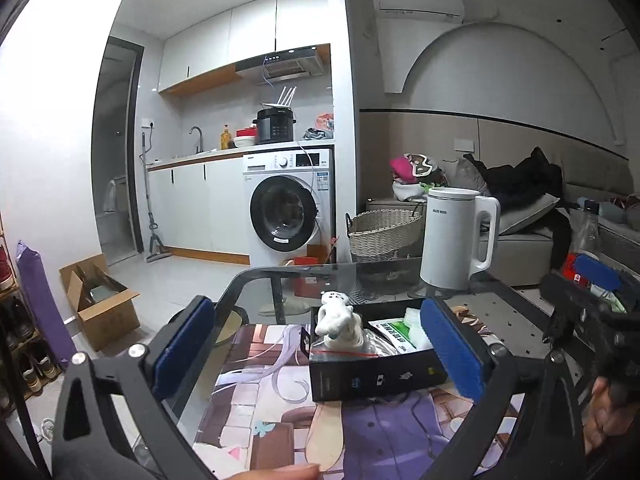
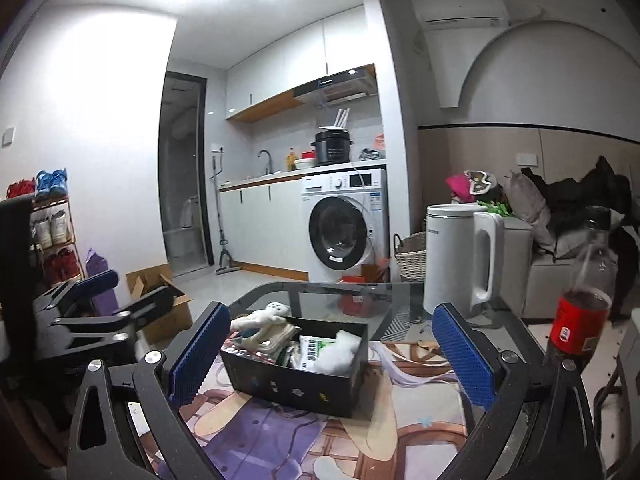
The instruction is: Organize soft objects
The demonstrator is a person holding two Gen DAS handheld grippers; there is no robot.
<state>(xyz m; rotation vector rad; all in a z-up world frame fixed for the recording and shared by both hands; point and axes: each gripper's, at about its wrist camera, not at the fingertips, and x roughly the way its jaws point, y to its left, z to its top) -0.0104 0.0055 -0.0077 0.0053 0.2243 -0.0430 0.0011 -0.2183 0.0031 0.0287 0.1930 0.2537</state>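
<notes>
white plush toy (image 2: pixel 267 317), green-labelled packet (image 2: pixel 316 350) and cotton in black box (image 2: pixel 294 386) (both hand-held grippers wide open, empty)

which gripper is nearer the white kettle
Right, by a little. The right gripper sits just in front of the white kettle; the left gripper sits farther left of it, facing the black box.

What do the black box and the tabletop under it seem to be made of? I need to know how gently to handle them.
The black box looks like thin matte cardboard: sharp folded edges, small printed icons on its side. The tabletop looks like glossy glass: the floor shows through it, with reflections. A printed mat covers part of it, probably soft.
</notes>
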